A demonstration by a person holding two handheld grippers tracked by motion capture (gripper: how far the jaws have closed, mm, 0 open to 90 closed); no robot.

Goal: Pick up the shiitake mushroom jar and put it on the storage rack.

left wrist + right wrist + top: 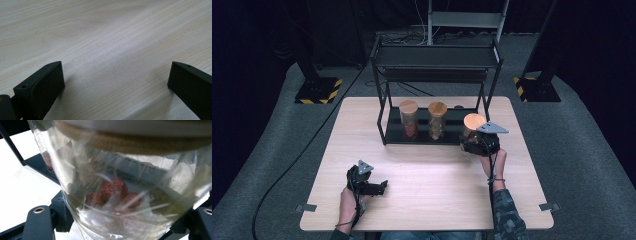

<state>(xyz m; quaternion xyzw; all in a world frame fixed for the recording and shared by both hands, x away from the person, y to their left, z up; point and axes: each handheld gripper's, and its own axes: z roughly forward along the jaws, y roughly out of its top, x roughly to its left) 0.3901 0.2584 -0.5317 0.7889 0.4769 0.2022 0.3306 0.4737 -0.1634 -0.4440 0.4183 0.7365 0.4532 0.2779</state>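
High view showed the right gripper (pixel 475 141) clamped on a clear glass jar with a wooden lid (pixel 473 121), right of centre, beside the black metal rack (pixel 385 134); shelving seemed next. Left gripper (pixel 377 187) rested spread wide, empty.

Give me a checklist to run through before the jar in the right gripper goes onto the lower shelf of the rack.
1. Grip: right gripper is shut on the held jar, glass between its fingers: ok.
2. Lid: the wooden lid sits on the held jar: ok.
3. Shelf space: the lower shelf has a bare stretch right of the two jars already on it: ok.
4. Clearance under the rack's upper tray: cannot tell.
5. Left gripper: open over bare table, well away from the rack: ok.
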